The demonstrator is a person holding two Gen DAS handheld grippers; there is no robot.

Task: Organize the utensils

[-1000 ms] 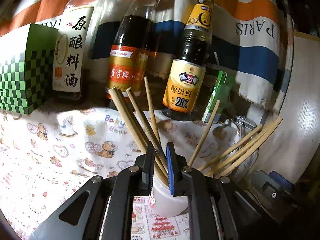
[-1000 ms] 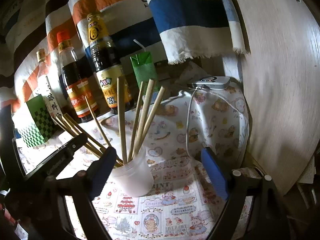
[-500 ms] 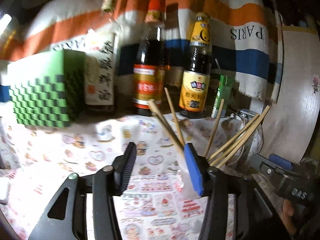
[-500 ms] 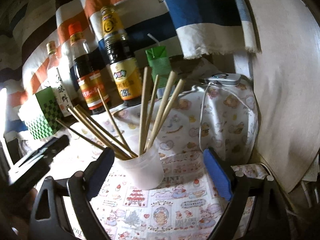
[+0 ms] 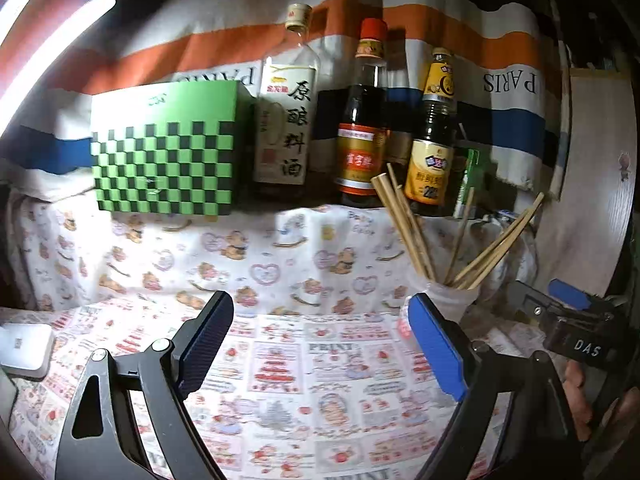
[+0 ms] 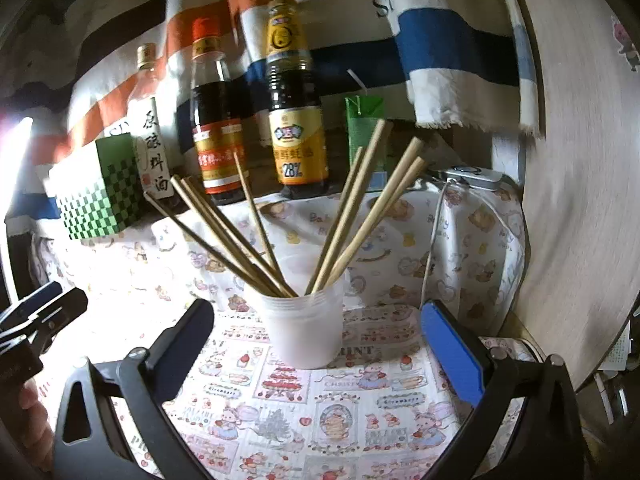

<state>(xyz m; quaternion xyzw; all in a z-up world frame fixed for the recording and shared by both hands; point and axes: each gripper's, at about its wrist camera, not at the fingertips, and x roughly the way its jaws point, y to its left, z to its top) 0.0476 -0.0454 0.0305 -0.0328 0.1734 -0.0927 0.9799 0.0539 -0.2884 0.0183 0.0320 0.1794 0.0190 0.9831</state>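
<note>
Wooden chopsticks (image 6: pixel 256 236) all stand in the white cup (image 6: pixel 306 330) near the worktop's right edge. Both tongs, left (image 5: pixel 320 344) and right (image 6: pixel 316 344), have just opened wide, holding nothing. Looks done.

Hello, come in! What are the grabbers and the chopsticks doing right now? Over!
Left gripper open, jaws just opened, empty. Right gripper open wide, empty. Chopsticks standing in white cup. Nothing blocking.

Chopsticks (image 6: pixel 352 216) fan from a cup (image 6: pixel 306 330) mid-surface, ahead of the right claw (image 6: pixel 316 344), whose jaws have just been opening, empty.
</note>
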